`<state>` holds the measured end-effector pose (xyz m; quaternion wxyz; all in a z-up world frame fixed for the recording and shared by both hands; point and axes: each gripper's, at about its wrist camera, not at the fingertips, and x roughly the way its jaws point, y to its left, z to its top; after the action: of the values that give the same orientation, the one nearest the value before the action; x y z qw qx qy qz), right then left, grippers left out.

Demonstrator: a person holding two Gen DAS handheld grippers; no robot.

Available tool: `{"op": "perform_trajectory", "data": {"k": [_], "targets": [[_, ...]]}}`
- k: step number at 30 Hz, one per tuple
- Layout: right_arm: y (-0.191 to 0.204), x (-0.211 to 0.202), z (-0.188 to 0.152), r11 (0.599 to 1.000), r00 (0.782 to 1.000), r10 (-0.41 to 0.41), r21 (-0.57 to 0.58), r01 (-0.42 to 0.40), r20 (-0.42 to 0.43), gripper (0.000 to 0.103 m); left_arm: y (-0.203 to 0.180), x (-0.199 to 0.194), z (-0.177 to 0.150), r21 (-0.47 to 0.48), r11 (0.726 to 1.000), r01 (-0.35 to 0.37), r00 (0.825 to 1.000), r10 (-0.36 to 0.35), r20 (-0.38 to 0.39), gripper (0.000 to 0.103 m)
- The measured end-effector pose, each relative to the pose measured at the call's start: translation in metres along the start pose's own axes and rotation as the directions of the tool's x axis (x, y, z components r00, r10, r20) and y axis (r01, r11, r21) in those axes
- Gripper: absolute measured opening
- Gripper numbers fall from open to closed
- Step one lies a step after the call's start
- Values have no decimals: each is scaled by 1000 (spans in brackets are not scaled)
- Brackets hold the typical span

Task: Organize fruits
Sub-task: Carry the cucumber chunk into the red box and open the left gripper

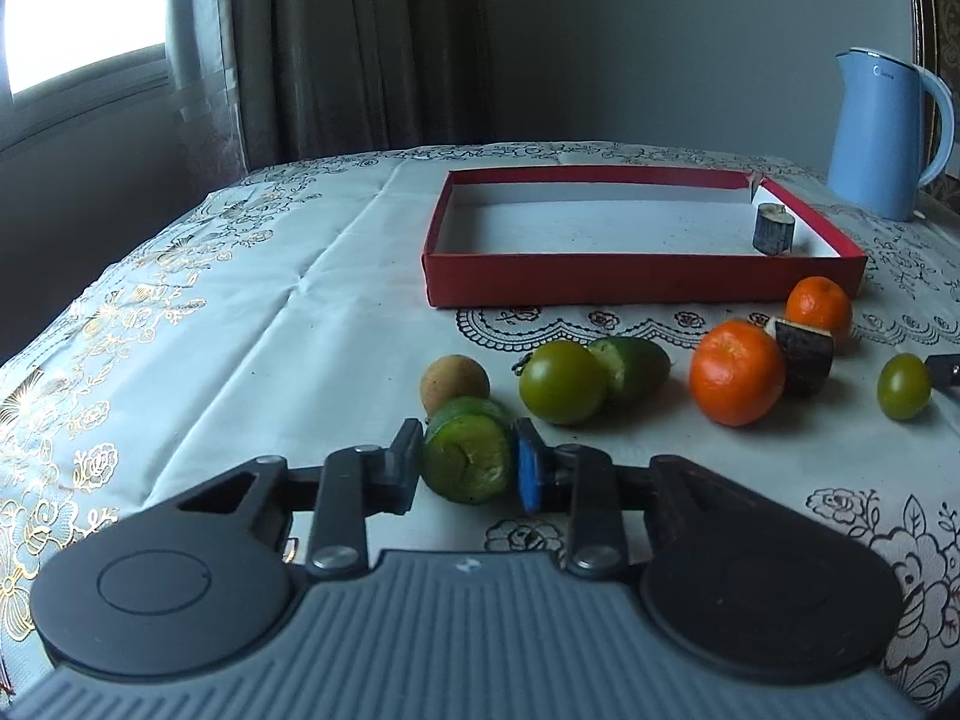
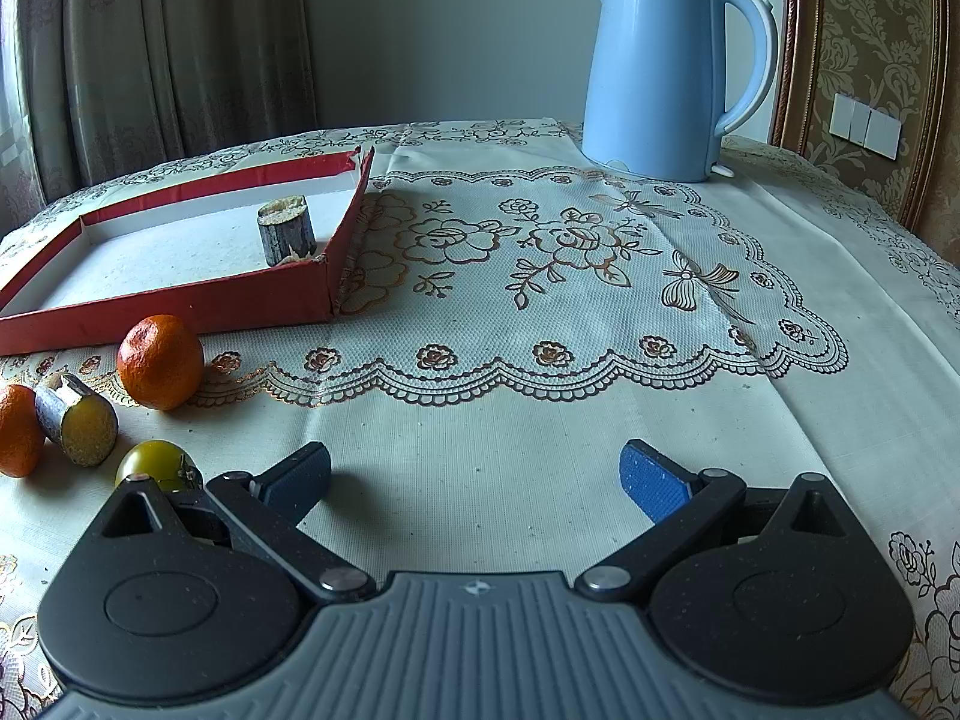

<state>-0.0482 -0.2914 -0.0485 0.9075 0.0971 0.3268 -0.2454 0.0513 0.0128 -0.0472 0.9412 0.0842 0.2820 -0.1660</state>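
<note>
On the tablecloth [image 1: 300,300], the left gripper [image 1: 467,462] pinches a green cucumber chunk [image 1: 467,459] with a rough, pale cut face, lying near the red box [image 1: 600,285]. The right gripper [image 2: 474,480] is spread wide, holding nothing. The blue kettle [image 2: 654,72] reads "Midea".

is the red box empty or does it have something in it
Not empty. The red box holds one sugarcane piece, standing upright near its right corner; the rest of its white floor is bare.

We can read one mark only: the brand "Midea", in small dark letters with its round logo, near the top of the blue kettle [image 2: 660,66]. From the left wrist view the same mark on the kettle [image 1: 879,138] blurs beyond reading.
</note>
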Motion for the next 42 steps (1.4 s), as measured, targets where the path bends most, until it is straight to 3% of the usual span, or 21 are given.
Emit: {"op": "perform_trajectory", "data": {"k": [8,15,20,29,42], "targets": [[0,0,0,1000,1000,0,0,0,0,103,2,-16,13,-50,999,2,1000,-1,27,29],[0,0,0,1000,1000,0,0,0,0,103,-9,-18,67,-21,998,-51,991,53,121,29],[0,0,0,1000,1000,0,0,0,0,103,-22,7,105,-8,996,-88,988,88,130,29],[0,-1,1,1000,1000,1,0,-1,0,103,-39,75,150,-9,996,-90,994,91,60,29],[0,-1,1,1000,1000,0,0,0,0,103,-44,147,133,-11,994,-107,989,105,-103,29]]}}
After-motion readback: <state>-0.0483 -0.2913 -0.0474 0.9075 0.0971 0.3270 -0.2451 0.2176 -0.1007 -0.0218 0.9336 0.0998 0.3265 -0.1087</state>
